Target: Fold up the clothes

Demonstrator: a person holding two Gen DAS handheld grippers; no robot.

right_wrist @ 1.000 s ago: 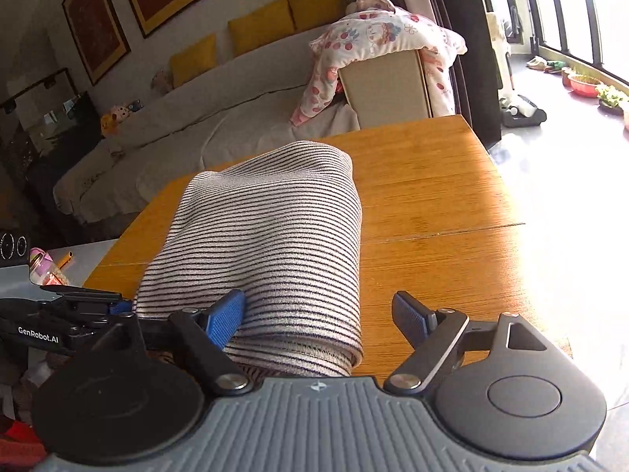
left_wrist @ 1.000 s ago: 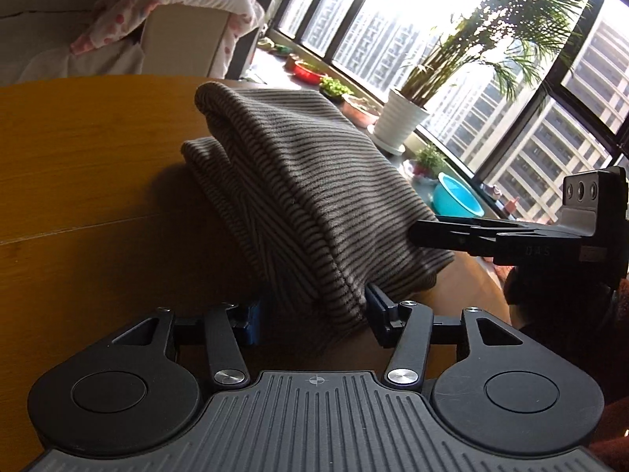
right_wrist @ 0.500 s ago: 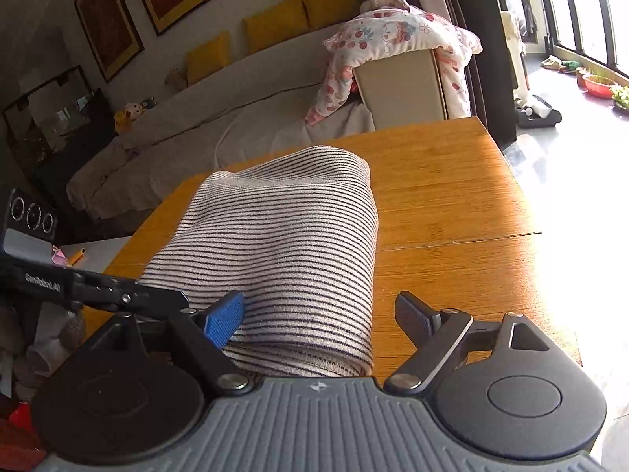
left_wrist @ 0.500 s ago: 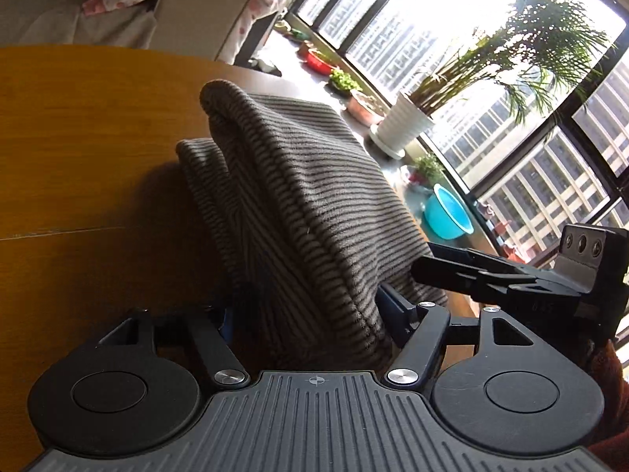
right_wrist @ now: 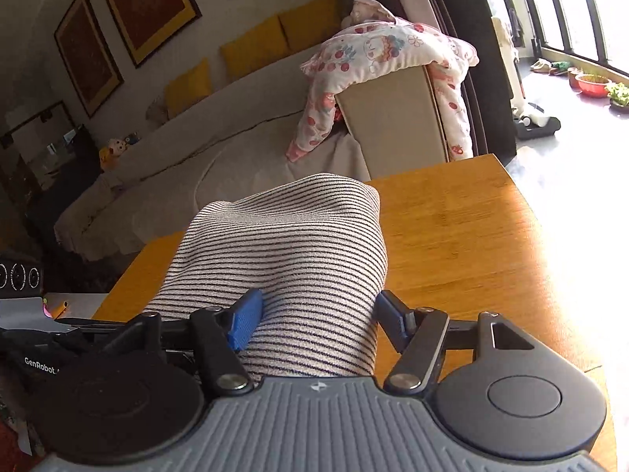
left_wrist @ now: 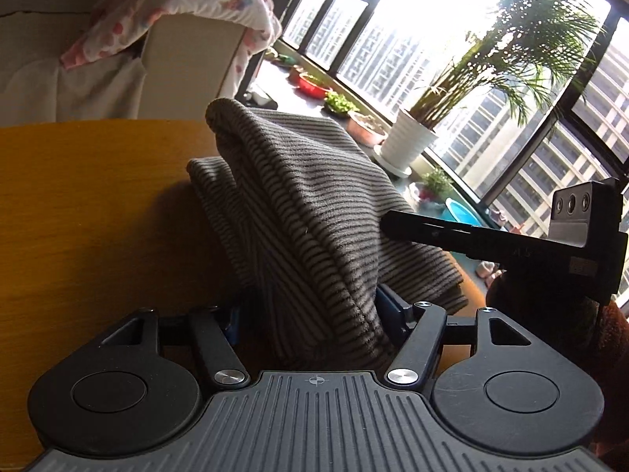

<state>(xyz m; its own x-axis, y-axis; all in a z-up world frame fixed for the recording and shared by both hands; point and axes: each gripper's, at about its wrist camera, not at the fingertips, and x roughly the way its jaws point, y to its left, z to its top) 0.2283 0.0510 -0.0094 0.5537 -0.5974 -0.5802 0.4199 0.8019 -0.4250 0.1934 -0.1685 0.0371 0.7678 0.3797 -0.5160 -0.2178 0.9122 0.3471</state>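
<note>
Left gripper (left_wrist: 310, 322): black two-finger tongs with blue pads, jaws closed in on a bunched end of the striped knit garment (left_wrist: 298, 212), which is pinched between the pads. Right gripper (right_wrist: 314, 320): the same make, jaws drawn in against both sides of the near end of the same garment (right_wrist: 291, 251), the cloth filling the gap; the left blue pad (right_wrist: 244, 322) is pressed into the fabric. In the left wrist view the right gripper (left_wrist: 393, 222) is seen from the side, its fingers reaching into the cloth.

Striped knit garment: grey-beige with thin dark stripes, folded into a thick bundle. It is held up at its near end between the two tongs, and its far end is seen sloping down to the desk; the contact itself is hidden from both cameras. It is placed along the near edge of the desk, toward the near left corner as the right wrist camera sees it.

Desk (right_wrist: 464, 236): orange-brown wood, a seam running across the top.

Beyond the far edge: a beige sofa (right_wrist: 220, 157) with yellow cushions, a white quilt with pink print (right_wrist: 389, 51) draped over its end, framed pictures (right_wrist: 145, 4) on the wall.

Beyond the right edge: a large window (left_wrist: 412, 39), a palm in a white pot (left_wrist: 409, 145), a red bowl (left_wrist: 312, 86).
</note>
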